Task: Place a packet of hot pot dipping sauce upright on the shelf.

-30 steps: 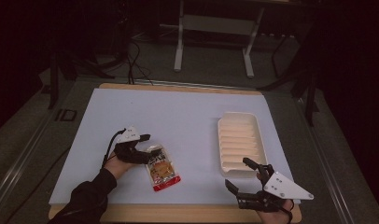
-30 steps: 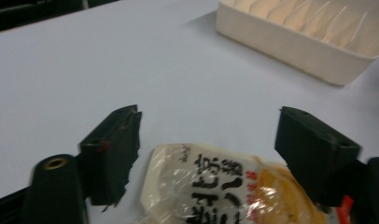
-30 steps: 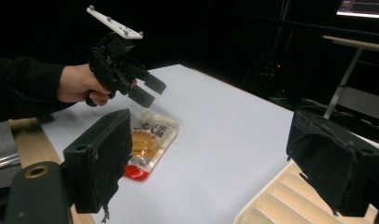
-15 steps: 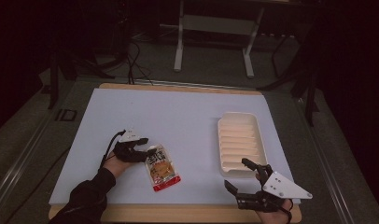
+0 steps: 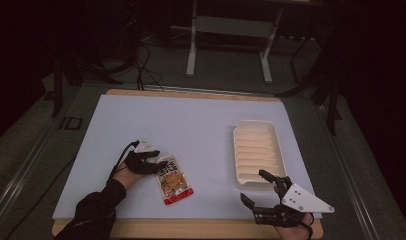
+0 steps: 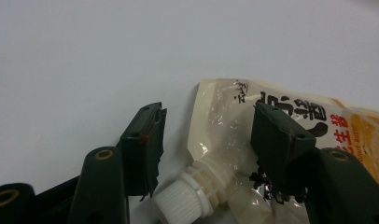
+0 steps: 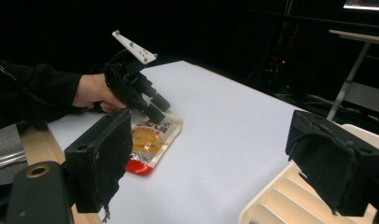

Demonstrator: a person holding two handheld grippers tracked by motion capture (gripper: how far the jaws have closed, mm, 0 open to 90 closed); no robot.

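A spouted food pouch (image 5: 174, 181) with an orange picture and a red bottom edge lies flat on the white table cover (image 5: 191, 125), left of centre. My left gripper (image 5: 156, 162) is at the pouch's top end. In the left gripper view the left gripper (image 6: 208, 126) is open, its jaws astride the pouch (image 6: 215, 107) just above the white screw cap (image 6: 185, 203). My right gripper (image 5: 255, 186) hovers open near the front edge, nothing between its jaws. The right gripper view looks past the right gripper (image 7: 220, 154) to the pouch (image 7: 148, 140) and the left gripper (image 7: 158, 106).
A cream ribbed tray (image 5: 258, 150) lies on the right half of the table, just beyond the right gripper; its near corner (image 7: 290, 196) shows in the right gripper view. A wooden table edge (image 5: 191, 227) runs along the front. Dark floor, cables and a stand lie behind.
The left gripper has edged slightly down onto the pouch's spout end. The pouch, the tray and the right gripper have hardly moved.
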